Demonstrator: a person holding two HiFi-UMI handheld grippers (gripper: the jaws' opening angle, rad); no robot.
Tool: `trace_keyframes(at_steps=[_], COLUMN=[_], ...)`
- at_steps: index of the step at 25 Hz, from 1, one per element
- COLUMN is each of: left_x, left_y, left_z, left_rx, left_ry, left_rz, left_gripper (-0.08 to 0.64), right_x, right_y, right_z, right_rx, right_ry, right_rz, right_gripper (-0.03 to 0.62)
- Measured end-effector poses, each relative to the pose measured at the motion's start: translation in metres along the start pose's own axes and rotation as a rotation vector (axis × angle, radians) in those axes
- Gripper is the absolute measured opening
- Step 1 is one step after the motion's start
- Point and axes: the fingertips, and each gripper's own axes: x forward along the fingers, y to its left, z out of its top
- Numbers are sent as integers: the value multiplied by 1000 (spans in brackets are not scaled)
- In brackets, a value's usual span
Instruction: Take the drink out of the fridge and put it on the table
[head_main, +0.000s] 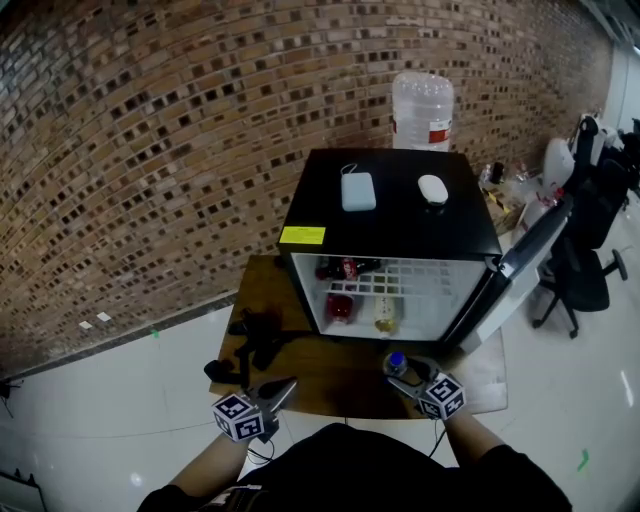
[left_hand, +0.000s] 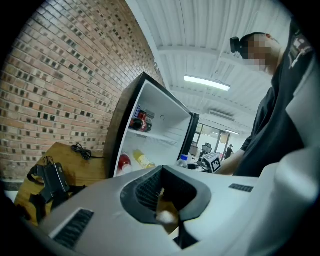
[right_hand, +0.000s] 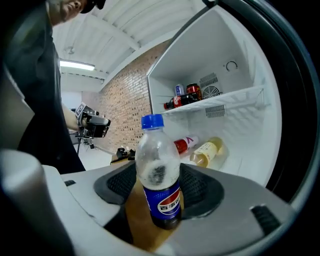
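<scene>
Clamping the upright cola bottle (right_hand: 159, 170) low in wide-set jaws over the table (head_main: 330, 385), 6 o'clock from the fridge (head_main: 400, 235), the right gripper (head_main: 405, 375) risks toppling it by releasing askew; the left gripper (head_main: 280, 388), at its 9 o'clock, is closed and empty.

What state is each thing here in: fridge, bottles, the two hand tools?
Fridge, door open.
Pepsi bottle, upright, capped.
Right gripper, fingers closed on the Pepsi bottle.
Left gripper, fingers together, empty.
Red bottle, lying on the fridge floor.
Yellow bottle, lying beside it.
Cola bottle, lying on the shelf.
</scene>
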Motion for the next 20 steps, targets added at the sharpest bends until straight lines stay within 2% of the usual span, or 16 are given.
trace_keyframes(at_steps=[3, 6, 7, 9, 12, 15, 18, 19, 20], left_x=[2, 7, 9, 14, 23, 31, 45, 49, 53], left_y=[-3, -10, -13, -18, -24, -27, -28, -30, -32], left_z=[-1, -3, -4, -4, -6, -12, -13, -14, -15], left_rx=[0, -2, -3, -3, -3, -4, -4, -6, -11], left_ry=[6, 8, 6, 1, -10, -20, -33, -35, -36], left_rz=[3, -4, -8, -20, -35, -44, -55, -60, -67], left_gripper=[-14, -14, -14, -14, -14, -14, -14, -14, -14], right_x=[-5, -8, -10, -19, -45, -84, -121, -131, -139], right_y=[0, 0, 0, 2, 4, 8, 1, -2, -4], right_z=[-3, -9, -11, -11, -19, -46, -66, -70, -73], right_rx=[-9, -22, -28, -25, 17, 108, 263, 317, 365], right_ry=[5, 54, 69, 80, 93, 134, 122, 105, 86], right_rz=[10, 7, 7, 4, -6, -12, -51, -73, -89], right_gripper=[295, 306, 344, 348, 348, 336, 132, 41, -9])
